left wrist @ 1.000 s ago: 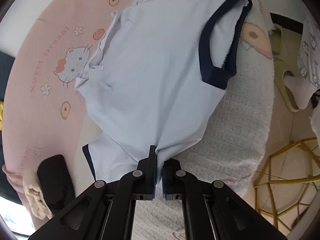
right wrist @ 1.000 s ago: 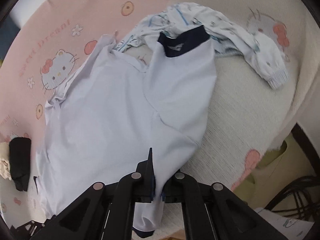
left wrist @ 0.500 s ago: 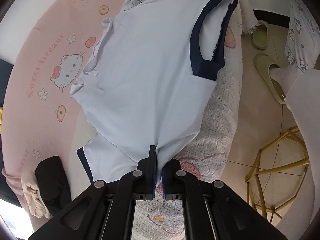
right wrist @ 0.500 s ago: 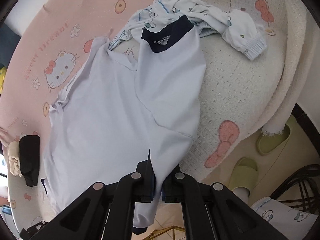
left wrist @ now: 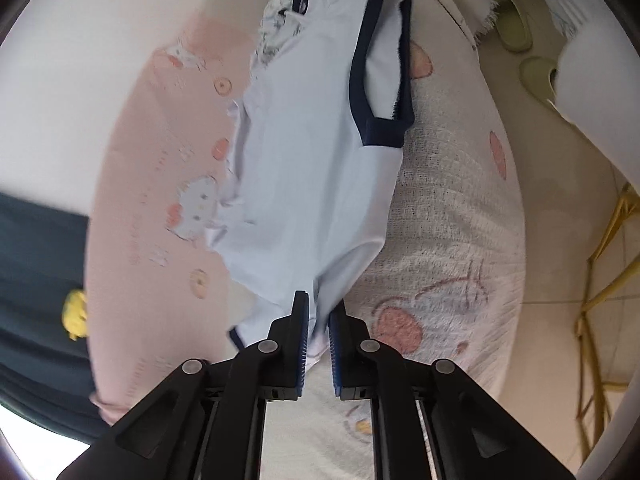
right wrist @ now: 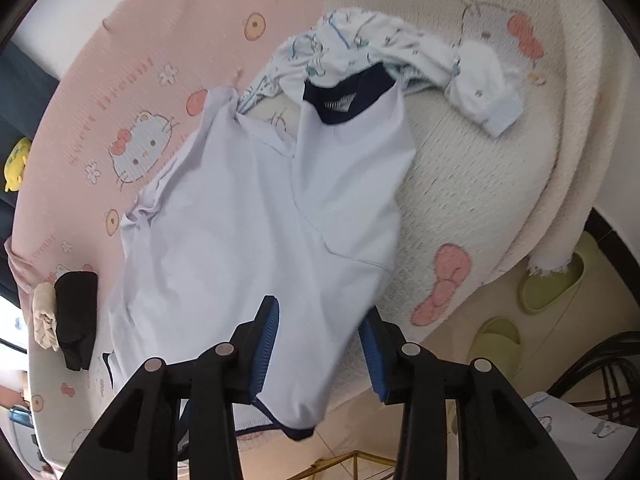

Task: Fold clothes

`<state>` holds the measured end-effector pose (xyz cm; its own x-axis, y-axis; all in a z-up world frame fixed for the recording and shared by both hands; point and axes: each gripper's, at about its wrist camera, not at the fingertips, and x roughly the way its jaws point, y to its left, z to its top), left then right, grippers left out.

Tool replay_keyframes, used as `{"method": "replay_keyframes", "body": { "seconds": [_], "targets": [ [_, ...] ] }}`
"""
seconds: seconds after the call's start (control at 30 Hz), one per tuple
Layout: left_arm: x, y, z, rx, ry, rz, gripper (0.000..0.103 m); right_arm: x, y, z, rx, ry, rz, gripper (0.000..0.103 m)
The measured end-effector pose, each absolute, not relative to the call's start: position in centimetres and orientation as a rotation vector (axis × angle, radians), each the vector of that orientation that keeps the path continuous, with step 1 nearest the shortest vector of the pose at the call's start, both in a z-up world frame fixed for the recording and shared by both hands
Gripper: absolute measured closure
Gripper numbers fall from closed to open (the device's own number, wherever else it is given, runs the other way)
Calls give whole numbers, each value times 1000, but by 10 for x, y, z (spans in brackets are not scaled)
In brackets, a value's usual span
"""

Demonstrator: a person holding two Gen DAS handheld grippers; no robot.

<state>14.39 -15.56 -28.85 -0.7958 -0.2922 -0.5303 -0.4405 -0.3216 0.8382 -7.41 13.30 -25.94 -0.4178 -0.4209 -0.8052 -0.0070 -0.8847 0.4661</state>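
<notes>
- Spread across a bed (right wrist: 460,208) with a pink cartoon-cat sheet and cream blanket, a pale shirt (right wrist: 260,216) with navy trim lies lengthwise.
- Beside its collar sits a crumpled printed garment (right wrist: 400,48).
- Left tool (left wrist: 318,320): nearly closed, pinching the shirt's edge.
- Right tool (right wrist: 320,340): fingers wide apart, fabric loose between them.

Pink bed (right wrist: 120,80), shirt (right wrist: 260,220), pyjamas (right wrist: 400,48), black cloth (right wrist: 76,320)
</notes>
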Motion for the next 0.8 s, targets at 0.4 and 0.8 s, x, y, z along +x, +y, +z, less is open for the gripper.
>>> {"method": "replay_keyframes", "body": {
  "seconds": [0.4, 0.8],
  "targets": [
    [140, -184, -267, -861, 1904, 2332, 26, -54, 144, -228, 1395, -718, -2380, 49],
    [65, -282, -217, -1552, 687, 2769, 26, -61, 138, -248, 1432, -905, -2297, 48]
  ]
}}
